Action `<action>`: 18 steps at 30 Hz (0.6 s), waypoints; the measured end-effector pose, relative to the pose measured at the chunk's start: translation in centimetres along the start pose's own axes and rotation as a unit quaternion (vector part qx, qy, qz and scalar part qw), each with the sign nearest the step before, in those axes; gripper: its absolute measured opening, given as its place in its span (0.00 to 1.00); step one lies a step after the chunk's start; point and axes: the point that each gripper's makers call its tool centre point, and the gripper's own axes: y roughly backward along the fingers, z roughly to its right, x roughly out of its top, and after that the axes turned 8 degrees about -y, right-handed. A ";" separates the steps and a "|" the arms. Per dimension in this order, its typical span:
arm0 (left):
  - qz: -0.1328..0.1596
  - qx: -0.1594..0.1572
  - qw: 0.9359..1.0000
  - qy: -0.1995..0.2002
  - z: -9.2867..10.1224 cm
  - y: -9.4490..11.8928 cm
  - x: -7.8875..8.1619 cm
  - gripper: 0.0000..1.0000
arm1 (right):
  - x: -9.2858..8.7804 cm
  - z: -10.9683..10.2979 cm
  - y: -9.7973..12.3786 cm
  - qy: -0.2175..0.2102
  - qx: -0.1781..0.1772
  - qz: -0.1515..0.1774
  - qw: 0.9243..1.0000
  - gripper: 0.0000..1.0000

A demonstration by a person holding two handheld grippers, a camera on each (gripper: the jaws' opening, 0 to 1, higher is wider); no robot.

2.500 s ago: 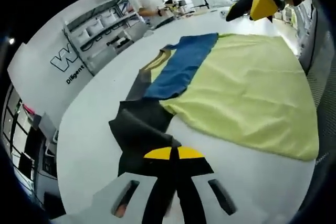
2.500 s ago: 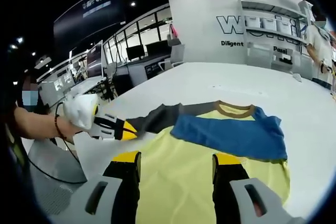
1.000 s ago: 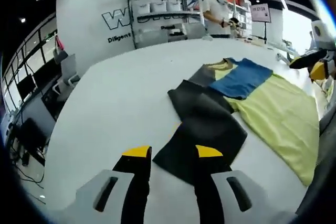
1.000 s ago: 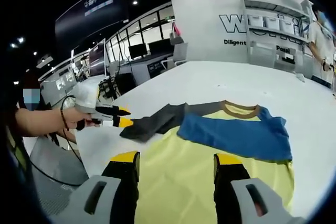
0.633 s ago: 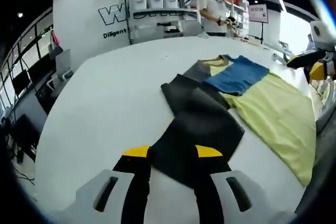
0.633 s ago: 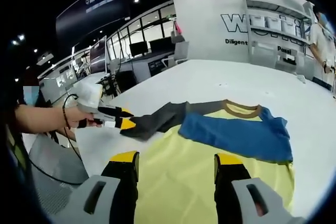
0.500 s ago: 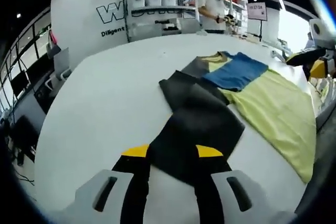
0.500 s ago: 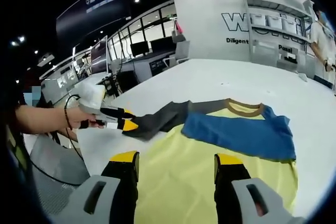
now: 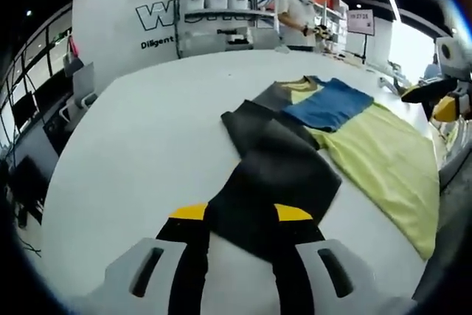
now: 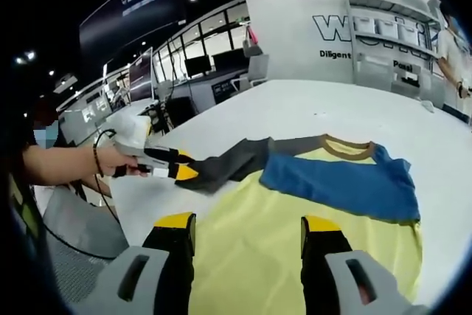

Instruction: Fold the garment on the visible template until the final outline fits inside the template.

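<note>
A yellow T-shirt [image 9: 380, 164] lies flat on the white table [image 9: 147, 138]. Its blue sleeve [image 9: 330, 102] is folded across the chest below the brown collar [image 9: 300, 80]. Its dark grey sleeve [image 9: 276, 171] stretches out toward me. My left gripper [image 9: 242, 214] is open, and the cuff end of that sleeve lies between its fingers. From the right gripper view, the left gripper [image 10: 181, 167] sits at the grey sleeve [image 10: 228, 166] tip, held by a hand. My right gripper [image 10: 247, 223] is open just above the yellow body [image 10: 295, 256], and appears at the far right as right gripper [image 9: 435, 98].
White shelving with bins [image 9: 221, 12] and a standing person [image 9: 299, 5] are beyond the table's far edge. Desks with monitors [image 10: 192, 79] stand past the table. The near table edge [image 10: 118, 204] runs by the hand.
The left gripper, shut on the grey sleeve 2.5 s ago, has opened, and the sleeve now lies spread out away from the body. In the last second things hardly moved.
</note>
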 end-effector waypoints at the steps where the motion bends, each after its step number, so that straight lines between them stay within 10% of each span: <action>1: 0.001 0.002 1.000 -0.001 0.0 0.0 0.0 0.27 | -0.1 -0.2 0.0 0.000 0.002 -0.001 1.000 0.55; 7: 0.009 0.004 1.000 0.002 0.1 0.0 0.1 0.22 | -0.1 -1.2 -0.3 0.010 0.015 -0.001 1.000 0.55; 11: 0.008 0.002 1.000 -0.001 0.0 -0.2 -0.1 0.00 | 0.1 -1.5 -0.3 0.011 0.019 0.000 1.000 0.56; 18: -0.013 0.018 0.998 -0.059 0.0 0.2 -0.1 0.00 | 0.0 -1.8 -0.3 0.011 0.021 -0.002 1.000 0.56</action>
